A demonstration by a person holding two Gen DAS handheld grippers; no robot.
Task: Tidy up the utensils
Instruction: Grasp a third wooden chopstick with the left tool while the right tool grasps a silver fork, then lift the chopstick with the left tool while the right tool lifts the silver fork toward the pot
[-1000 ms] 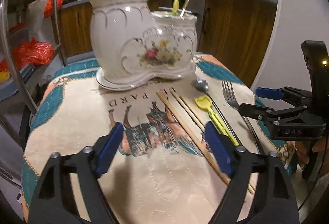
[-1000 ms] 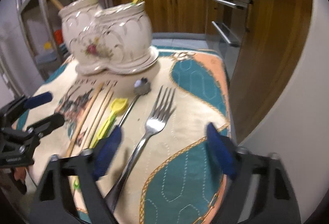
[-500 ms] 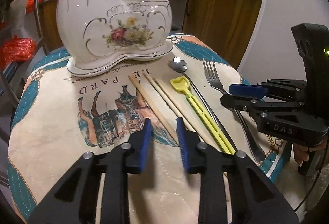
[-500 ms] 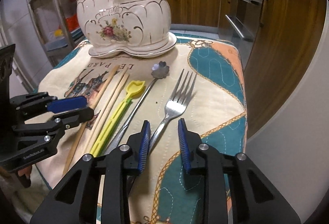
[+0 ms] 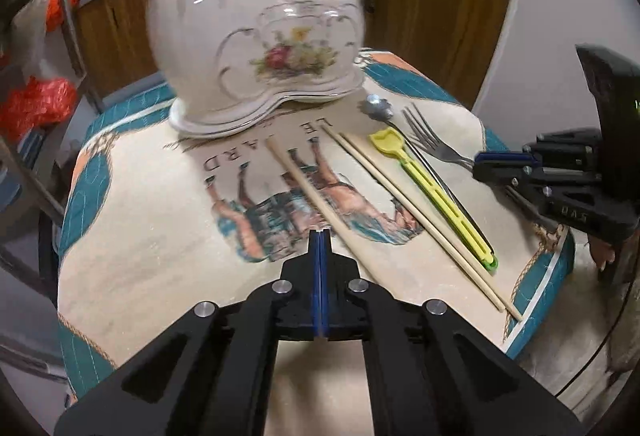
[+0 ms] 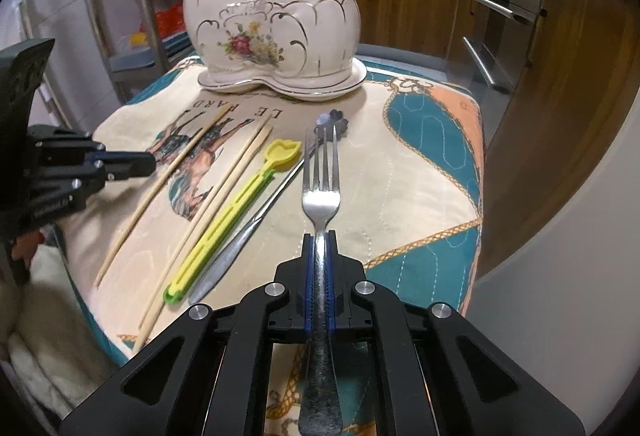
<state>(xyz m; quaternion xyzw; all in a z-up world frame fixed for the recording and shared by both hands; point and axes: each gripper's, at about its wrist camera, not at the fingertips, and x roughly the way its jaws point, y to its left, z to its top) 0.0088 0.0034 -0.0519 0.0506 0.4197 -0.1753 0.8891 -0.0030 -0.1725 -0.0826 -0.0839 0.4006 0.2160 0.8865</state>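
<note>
My right gripper (image 6: 319, 236) is shut on the handle of a steel fork (image 6: 321, 192), tines pointing away toward the holder. My left gripper (image 5: 320, 236) is shut right beside a single wooden chopstick (image 5: 304, 182); whether it grips the chopstick is hidden. A pair of chopsticks (image 5: 408, 208), a yellow-green utensil (image 5: 436, 196) and a steel spoon (image 5: 378, 108) lie on the cloth. The white floral two-pot ceramic holder (image 6: 276, 32) stands at the back with a yellow utensil and a gold fork in it.
The patterned cloth (image 6: 404, 172) covers a small table with edges close on the right and front. Wooden kitchen cabinets (image 6: 560, 56) stand to the right and behind. A metal rack (image 5: 36, 76) with red bags is at the left.
Both grippers have gone from wide open to shut. The right one closed on the fork handle. The left one moved in and closed beside the single chopstick.
</note>
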